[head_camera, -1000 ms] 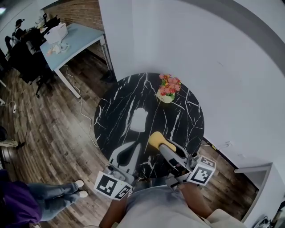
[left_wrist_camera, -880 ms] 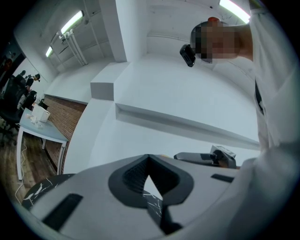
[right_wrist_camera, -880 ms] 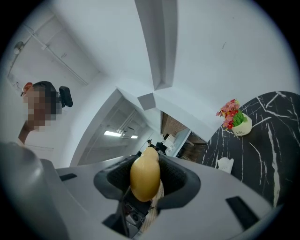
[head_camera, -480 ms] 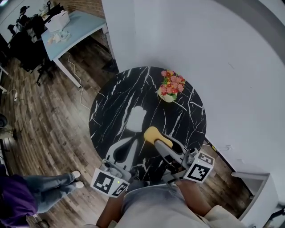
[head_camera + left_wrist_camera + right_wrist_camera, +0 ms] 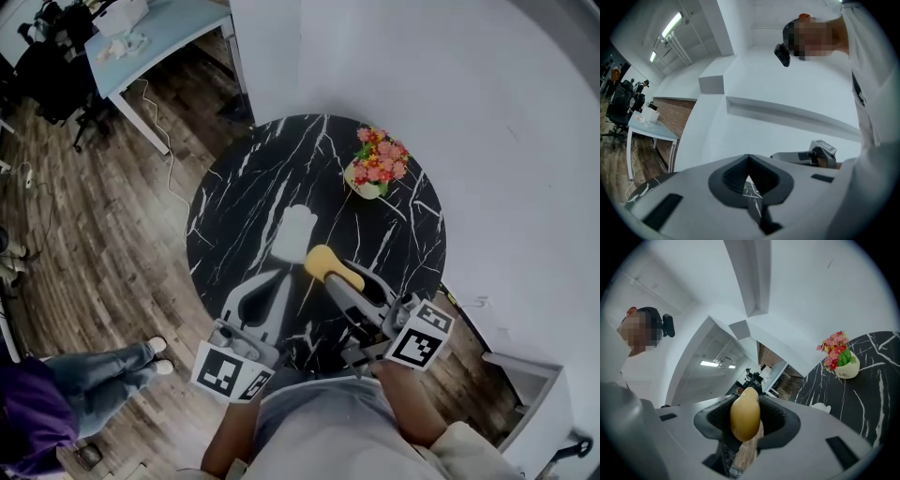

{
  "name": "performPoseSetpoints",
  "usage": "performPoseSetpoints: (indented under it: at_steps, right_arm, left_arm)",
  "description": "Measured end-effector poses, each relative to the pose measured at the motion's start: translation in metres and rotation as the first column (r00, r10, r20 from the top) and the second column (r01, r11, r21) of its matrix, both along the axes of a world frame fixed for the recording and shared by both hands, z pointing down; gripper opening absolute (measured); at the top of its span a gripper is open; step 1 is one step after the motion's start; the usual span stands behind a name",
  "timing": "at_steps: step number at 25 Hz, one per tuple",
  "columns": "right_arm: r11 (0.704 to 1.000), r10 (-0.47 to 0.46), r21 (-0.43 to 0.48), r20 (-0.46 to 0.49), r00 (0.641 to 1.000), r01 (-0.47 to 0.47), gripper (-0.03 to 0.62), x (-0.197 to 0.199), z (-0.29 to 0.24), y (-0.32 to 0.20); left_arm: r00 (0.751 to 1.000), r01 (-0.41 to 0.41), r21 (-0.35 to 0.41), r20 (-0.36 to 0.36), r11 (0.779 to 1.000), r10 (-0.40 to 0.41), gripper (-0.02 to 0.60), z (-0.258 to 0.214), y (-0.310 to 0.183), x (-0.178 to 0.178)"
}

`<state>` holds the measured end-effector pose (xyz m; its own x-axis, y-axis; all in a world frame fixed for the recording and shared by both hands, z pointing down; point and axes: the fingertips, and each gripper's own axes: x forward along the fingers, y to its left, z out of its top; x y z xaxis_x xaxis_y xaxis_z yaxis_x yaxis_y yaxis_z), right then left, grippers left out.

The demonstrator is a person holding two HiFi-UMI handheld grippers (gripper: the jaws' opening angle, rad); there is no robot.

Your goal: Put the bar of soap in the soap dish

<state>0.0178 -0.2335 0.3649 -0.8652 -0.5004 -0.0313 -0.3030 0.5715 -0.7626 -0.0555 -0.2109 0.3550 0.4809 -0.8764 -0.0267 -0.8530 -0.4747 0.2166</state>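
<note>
One stiff, light, probably slippery bar of soap (image 5: 328, 264) is pinched across its flanks by the right hand-held gripper (image 5: 746, 400); left hand-held gripper (image 5: 749, 163) closed, empty; soap dish (image 5: 292, 232) near bench (image 5: 244, 197) centre.

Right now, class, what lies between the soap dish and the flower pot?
Nothing: the head view shows only bare black marble tabletop between the white soap dish and the flower pot.

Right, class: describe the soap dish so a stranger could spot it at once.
Find the round black marble table by the white wall. Near its middle lies the soap dish, a small flat white piece. Unlike the colourful flower pot nearby, it is plain and low.
</note>
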Motion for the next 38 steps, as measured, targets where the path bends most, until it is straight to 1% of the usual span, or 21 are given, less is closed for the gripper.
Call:
performPoseSetpoints:
  at_steps: [11,25,32,38]
  right_arm:
    - [0.998,0.054,-0.039,-0.064,0.996,-0.057,0.16,-0.015,0.039,-0.019]
    - [0.998,0.038,-0.047,-0.195,0.98,-0.048,0.16,-0.034,0.093,-0.046]
    - [0.998,0.037,-0.045,-0.282,0.959,-0.052,0.16,-0.036,0.127,-0.062]
    - [0.999,0.033,-0.026,-0.378,0.925,-0.046,0.16,-0.039,0.154,-0.074]
  left_arm:
    - [0.999,-0.047,-0.039,-0.015,0.998,0.046,0.002,0.025,-0.015,-0.015]
    - [0.999,-0.041,-0.069,-0.026,0.997,0.04,0.002,0.047,-0.027,-0.03]
    - [0.999,-0.04,-0.078,-0.03,0.996,0.037,0.002,0.053,-0.035,-0.033]
    - [0.999,-0.045,-0.084,-0.035,0.995,0.042,0.002,0.058,-0.039,-0.033]
